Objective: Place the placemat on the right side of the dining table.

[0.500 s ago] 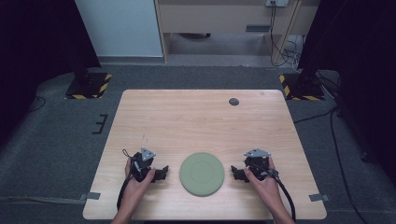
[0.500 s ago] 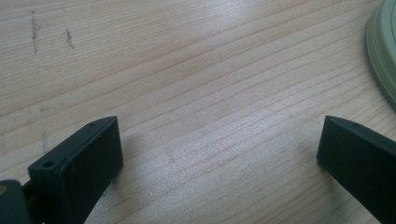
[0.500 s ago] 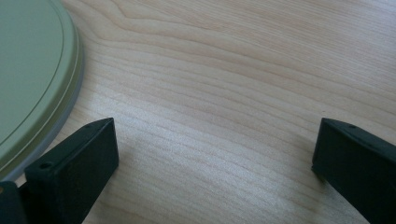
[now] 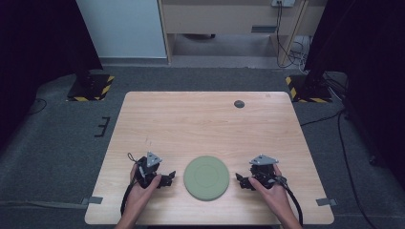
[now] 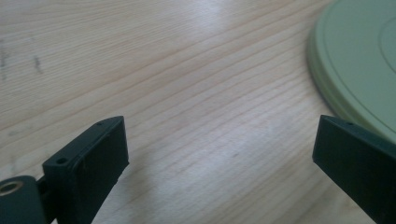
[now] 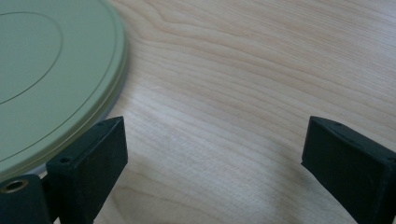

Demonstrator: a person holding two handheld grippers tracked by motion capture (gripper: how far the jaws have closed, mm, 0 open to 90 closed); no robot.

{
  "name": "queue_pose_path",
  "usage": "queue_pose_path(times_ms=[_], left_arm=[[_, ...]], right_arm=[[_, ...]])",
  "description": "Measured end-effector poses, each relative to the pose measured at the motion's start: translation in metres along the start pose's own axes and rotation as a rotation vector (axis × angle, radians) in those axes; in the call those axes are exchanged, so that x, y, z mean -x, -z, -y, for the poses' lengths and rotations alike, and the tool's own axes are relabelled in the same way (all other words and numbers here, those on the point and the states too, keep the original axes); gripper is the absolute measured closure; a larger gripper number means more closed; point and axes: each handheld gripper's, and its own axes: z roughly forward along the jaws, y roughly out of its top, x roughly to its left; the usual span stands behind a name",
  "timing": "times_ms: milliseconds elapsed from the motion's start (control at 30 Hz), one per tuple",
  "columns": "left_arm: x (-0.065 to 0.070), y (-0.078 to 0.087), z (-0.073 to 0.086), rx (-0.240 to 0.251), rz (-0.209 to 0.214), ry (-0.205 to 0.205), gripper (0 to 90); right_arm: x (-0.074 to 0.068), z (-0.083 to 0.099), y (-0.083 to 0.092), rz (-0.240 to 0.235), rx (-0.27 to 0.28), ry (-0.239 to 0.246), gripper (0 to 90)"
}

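The tabletop sits just as it did half a second back, pale wood with a small dark disc up near its far edge at about one o'clock from the middle. Nearer the person, at six o'clock of the tabletop's centre, the green plate lies flat and has not shifted from that spot. The two hands hold the same stations as before: the left tool at nine o'clock of the plate, just beside its rim, and the right tool at three o'clock, likewise just beside it. Both stand released, jaws spread wide with bare wood between them; in the left gripper view the plate's edge passes behind one jaw, and in the right gripper view the rim runs up against the other, though whether they touch cannot be told. So nothing has really changed here: the plate is bracketed from both sides yet gripped by neither, and by the look of it the pick-up has not begun.
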Motion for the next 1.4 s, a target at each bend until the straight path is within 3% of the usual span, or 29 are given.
queue_pose_path(times_ms=[100, 300, 500, 1067, 1400], left_arm=[[0.007, -0.001, 0.001, -0.01, 0.031, -0.02, 2.9], [0.01, 0.0, 0.001, -0.013, 0.05, -0.017, 3.0], [0.023, -0.004, 0.0, -0.026, 0.076, -0.053, 3.0], [0.03, -0.009, -0.001, -0.033, 0.07, -0.06, 3.1], [0.031, -0.012, -0.005, -0.018, 0.047, -0.049, 2.5]], right_arm=[[-0.003, 0.001, 0.0, -0.01, -0.006, 0.01, 8.0], [-0.006, 0.001, -0.001, -0.03, -0.004, 0.025, 8.5], [-0.012, 0.002, -0.003, -0.045, -0.011, 0.038, 8.5], [-0.02, -0.002, -0.009, -0.049, -0.002, 0.039, 8.9], [-0.019, -0.004, -0.011, -0.013, 0.005, 0.029, 8.6]])
